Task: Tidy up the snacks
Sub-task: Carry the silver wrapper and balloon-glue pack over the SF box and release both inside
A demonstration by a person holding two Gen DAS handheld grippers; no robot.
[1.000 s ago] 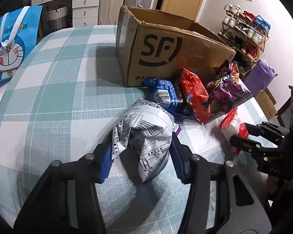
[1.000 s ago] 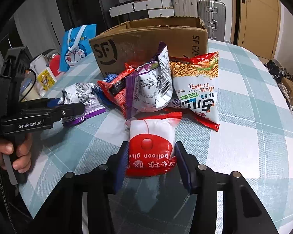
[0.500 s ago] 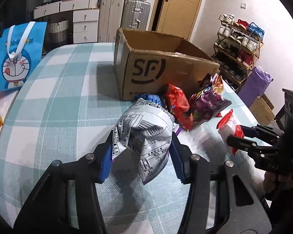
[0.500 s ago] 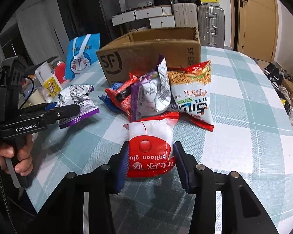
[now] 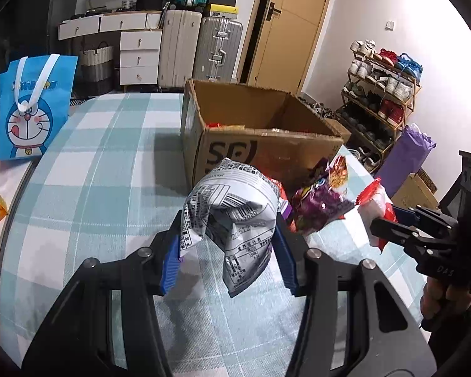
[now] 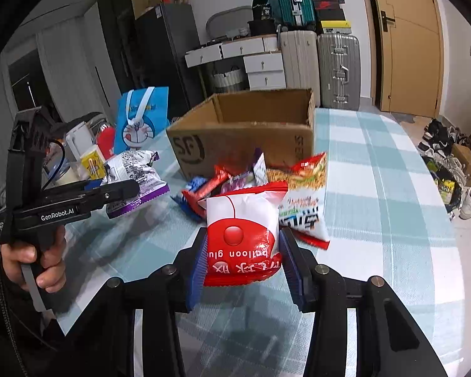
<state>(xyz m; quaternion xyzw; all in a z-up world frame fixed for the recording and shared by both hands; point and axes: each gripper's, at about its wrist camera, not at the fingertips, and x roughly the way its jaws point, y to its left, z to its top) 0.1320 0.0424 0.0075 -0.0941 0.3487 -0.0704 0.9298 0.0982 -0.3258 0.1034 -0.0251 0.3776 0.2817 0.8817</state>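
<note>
Now both grippers carry a packet clear of the checked worktop [image 6: 376,169], the left gripper [image 5: 229,251] clamping a crumpled silver-white snack bag [image 5: 232,213] and the right gripper [image 6: 243,270] pinching a red-and-white balloon-glue pouch [image 6: 243,229], apparently bound for the open brown cardboard box [image 6: 245,132] just beyond.

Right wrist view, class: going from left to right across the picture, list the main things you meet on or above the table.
Left gripper → silver packet → blue bag → red-and-white packet in the right gripper → noodle packet.
</note>
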